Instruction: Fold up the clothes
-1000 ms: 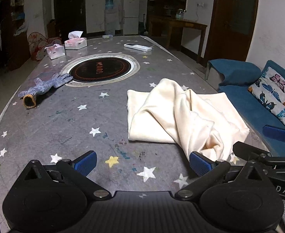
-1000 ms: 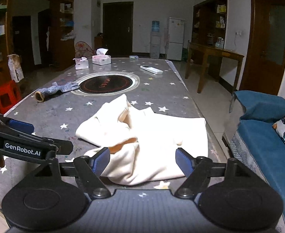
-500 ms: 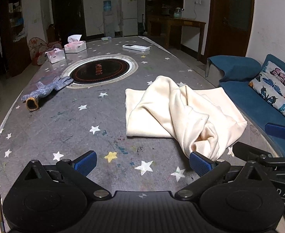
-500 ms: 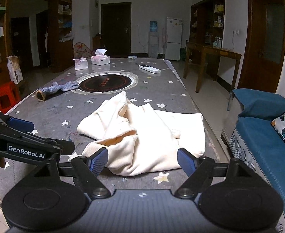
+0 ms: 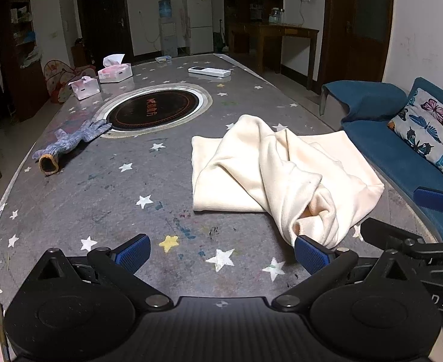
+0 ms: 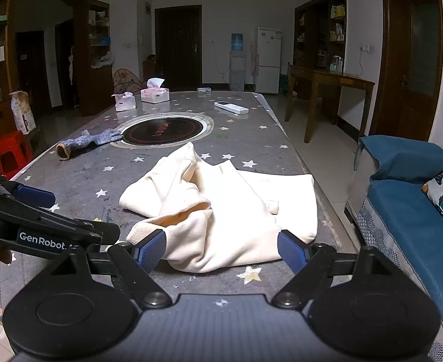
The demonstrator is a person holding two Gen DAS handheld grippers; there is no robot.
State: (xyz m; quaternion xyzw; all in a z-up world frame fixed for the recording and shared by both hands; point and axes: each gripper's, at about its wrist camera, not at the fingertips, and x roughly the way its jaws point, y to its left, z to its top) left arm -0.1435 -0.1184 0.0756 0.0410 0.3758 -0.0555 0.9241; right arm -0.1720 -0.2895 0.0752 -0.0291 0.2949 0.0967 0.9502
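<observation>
Cream garment (image 5: 275, 175) lies crumpled on the star-patterned table (image 5: 125, 199), toward its sofa-side edge. We note the left gripper (image 5: 221, 252) and right gripper (image 6: 221, 249) both spread wide, grasping nothing, at the table's near edge, the right one facing the cloth.

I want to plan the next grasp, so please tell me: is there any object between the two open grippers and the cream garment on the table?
Nothing visible does. The cream garment lies directly ahead of the right gripper, and the left gripper has only bare table and the garment's near edge before it. The grey glove lies far off to the left.
</observation>
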